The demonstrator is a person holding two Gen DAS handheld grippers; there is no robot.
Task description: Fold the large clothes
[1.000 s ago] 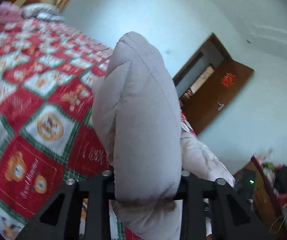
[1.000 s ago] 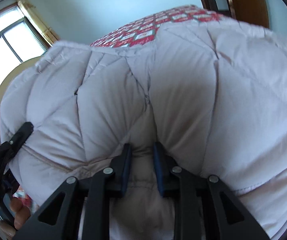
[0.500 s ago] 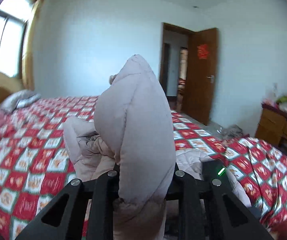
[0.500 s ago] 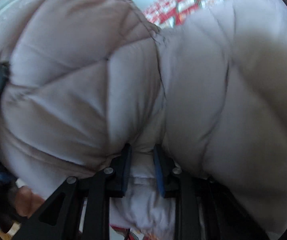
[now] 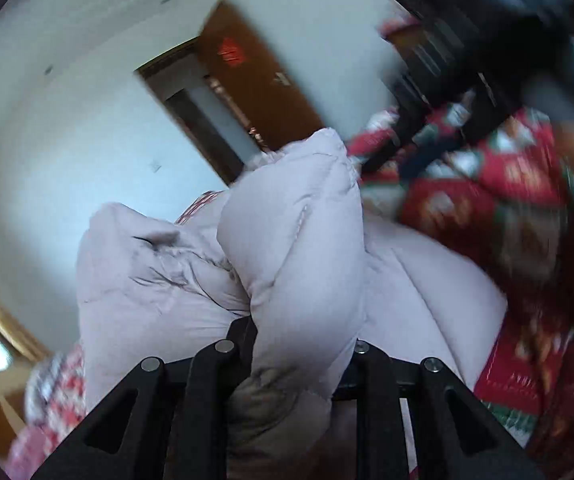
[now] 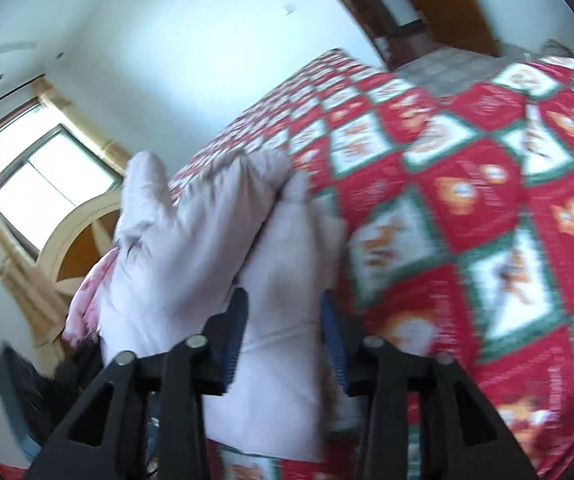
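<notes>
A pale pink quilted puffer jacket (image 5: 295, 248) fills the middle of the left wrist view. My left gripper (image 5: 303, 340) is shut on a thick fold of it. The jacket (image 6: 191, 240) also shows in the right wrist view, bunched up over the red patterned bedspread (image 6: 487, 208). My right gripper (image 6: 283, 320) holds a fold of the jacket between its blue pads (image 6: 235, 332); the jaws stand wider apart than before. The other gripper's black body (image 5: 467, 68) shows blurred at the upper right of the left wrist view.
The bed carries a red, green and white checked spread (image 5: 507, 200). A brown door (image 5: 255, 92) stands open in the white wall. A window (image 6: 43, 188) and a curved wooden headboard (image 6: 75, 240) lie at the left of the right wrist view.
Both grippers have swung and tilted with the jacket. The right view, filled by the jacket before, now shows the bedspread. The right jaws have spread wider on the fold.
</notes>
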